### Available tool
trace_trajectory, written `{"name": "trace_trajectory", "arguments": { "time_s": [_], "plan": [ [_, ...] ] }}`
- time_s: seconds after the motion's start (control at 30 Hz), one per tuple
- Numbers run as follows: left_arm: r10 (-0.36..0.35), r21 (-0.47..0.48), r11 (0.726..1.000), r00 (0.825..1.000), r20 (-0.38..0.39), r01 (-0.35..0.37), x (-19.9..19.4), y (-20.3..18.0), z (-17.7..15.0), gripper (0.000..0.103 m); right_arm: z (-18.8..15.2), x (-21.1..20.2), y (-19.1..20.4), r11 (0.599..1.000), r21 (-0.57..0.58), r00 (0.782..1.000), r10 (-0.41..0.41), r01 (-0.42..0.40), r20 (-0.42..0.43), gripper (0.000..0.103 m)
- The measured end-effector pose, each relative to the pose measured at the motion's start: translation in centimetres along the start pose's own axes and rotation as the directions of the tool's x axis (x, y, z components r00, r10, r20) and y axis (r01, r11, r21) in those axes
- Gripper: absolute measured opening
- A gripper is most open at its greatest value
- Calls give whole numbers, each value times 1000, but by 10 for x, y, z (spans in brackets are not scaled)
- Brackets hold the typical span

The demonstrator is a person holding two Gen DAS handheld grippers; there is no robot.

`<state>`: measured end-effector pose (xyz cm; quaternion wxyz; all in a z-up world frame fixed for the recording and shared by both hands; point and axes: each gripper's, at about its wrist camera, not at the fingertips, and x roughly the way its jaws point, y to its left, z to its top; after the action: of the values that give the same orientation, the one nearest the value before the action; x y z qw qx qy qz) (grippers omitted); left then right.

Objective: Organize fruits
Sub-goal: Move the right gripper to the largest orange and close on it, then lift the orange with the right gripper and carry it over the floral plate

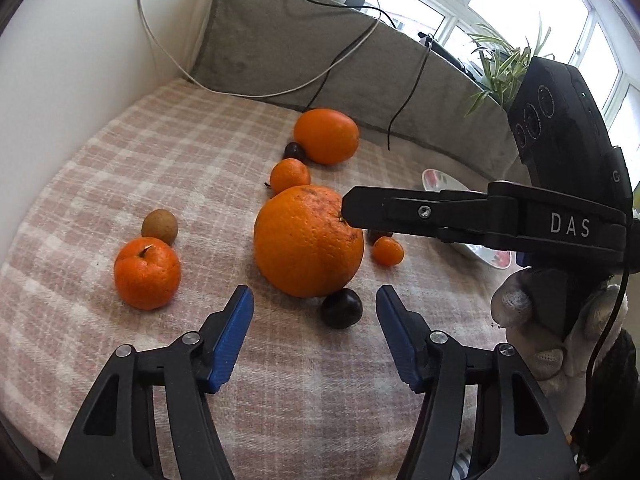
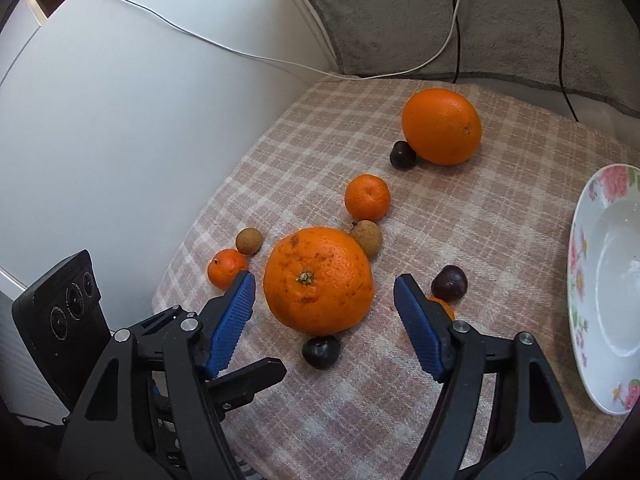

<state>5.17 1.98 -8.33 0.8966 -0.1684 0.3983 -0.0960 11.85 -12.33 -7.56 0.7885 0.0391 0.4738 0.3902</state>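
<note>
A large orange (image 1: 308,240) (image 2: 318,280) lies mid-cloth. A dark plum (image 1: 341,307) (image 2: 321,352) touches its near side. My left gripper (image 1: 314,300) is open and empty just short of both. My right gripper (image 2: 324,284) is open, its blue pads either side of the large orange and apart from it; its arm crosses the left wrist view (image 1: 480,216). Other fruit: a second orange (image 1: 326,136) (image 2: 442,126), tangerines (image 1: 147,274) (image 2: 367,197), brown longans (image 1: 159,227) (image 2: 248,241), more plums (image 2: 449,283) (image 2: 402,155).
A floral white plate (image 2: 580,280) (image 1: 434,182) sits at the right of the checked cloth (image 1: 160,160). A grey cushion (image 1: 300,48) with cables backs the surface. A white wall (image 2: 120,140) bounds the left. A plant (image 1: 500,68) stands by the window.
</note>
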Motion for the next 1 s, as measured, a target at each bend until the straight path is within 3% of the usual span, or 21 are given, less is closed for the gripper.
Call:
{"name": "trace_trajectory", "arguments": {
  "time_s": [0.4, 1.0],
  "plan": [
    [15, -26, 1000, 1000, -20, -15, 17, 7, 9, 57, 6, 26, -1, 1000, 4, 998, 27, -27, -62, 76],
    [-51, -39, 998, 998, -48, 49, 26, 11, 16, 53, 6, 35, 0, 1000, 6, 997, 17, -17, -75, 74]
  ]
}}
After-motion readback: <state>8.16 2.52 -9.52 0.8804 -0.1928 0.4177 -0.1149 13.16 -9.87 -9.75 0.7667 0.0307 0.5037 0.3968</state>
